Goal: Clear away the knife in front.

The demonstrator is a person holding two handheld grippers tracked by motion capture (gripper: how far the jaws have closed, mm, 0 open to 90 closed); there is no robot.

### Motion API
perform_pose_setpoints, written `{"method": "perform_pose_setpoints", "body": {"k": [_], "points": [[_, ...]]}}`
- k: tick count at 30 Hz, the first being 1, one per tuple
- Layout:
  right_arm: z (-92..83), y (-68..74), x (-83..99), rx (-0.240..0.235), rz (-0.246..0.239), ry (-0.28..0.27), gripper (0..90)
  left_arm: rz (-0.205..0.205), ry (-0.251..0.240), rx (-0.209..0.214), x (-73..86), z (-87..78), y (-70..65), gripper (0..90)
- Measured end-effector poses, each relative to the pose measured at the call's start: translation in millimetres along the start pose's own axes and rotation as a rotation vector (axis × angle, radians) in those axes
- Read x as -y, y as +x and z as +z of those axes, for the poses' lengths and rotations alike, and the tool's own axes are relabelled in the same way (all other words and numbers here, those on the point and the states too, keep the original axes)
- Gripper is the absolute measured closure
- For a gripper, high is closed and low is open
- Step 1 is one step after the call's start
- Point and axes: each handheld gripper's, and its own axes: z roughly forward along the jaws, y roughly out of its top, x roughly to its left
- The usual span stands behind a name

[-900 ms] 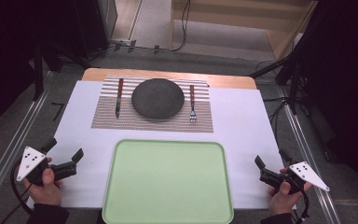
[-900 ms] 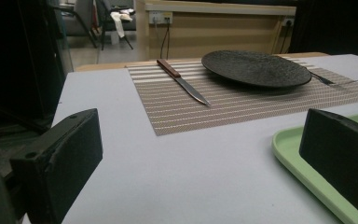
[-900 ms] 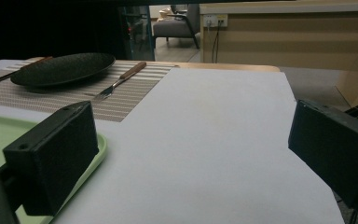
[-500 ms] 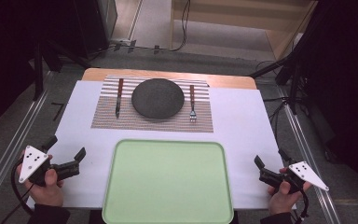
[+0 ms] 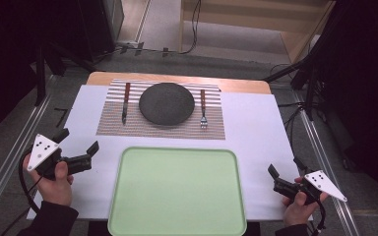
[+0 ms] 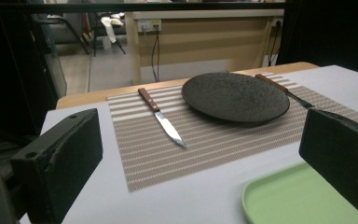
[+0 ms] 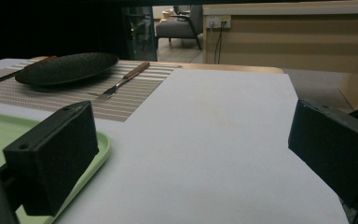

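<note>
Near the table's far left edge, the knife (image 5: 126,102) lies pointing toward me, closest to my left gripper (image 5: 77,148), whose jaws stand apart, empty.

Green tray (image 5: 177,191), striped placemat (image 5: 162,129)

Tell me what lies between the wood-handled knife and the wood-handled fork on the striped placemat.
The round dark stone-look plate lies between knife and fork, seen in the high view.
</note>
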Motion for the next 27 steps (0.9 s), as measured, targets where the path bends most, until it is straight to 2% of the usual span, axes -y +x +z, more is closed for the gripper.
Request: {"method": "perform_pose_setpoints", "body": {"k": [4,9,13,15,20,23,27], "points": [[-0.1,0.8,0.2,-0.003,-0.001,0.001,0.0,0.019,0.002,-0.028,-14.6,8.9,0.4,0.0],[0.3,1.4,0.1,-0.008,-0.002,0.002,0.0,0.033,0.016,-0.031,-29.5,22.4,3.7,0.0],[0.3,1.3,0.0,-0.008,-0.003,0.001,0.0,0.033,0.034,-0.018,-39.3,35.5,5.7,0.0],[0.4,1.4,0.0,-0.009,-0.004,0.001,0.0,0.042,0.043,-0.016,-42.7,42.3,6.6,0.0],[0.3,1.2,0.1,-0.012,-0.003,-0.001,0.0,0.019,0.071,-0.005,-47.7,62.7,13.8,0.0],[0.1,1.4,0.1,-0.011,-0.007,0.0,0.0,0.027,0.081,-0.006,-49.1,68.9,15.2,0.0],[0.5,1.8,0.1,-0.01,-0.012,0.003,0.0,0.017,0.103,-0.012,-50.5,82.6,21.2,0.0]]}}
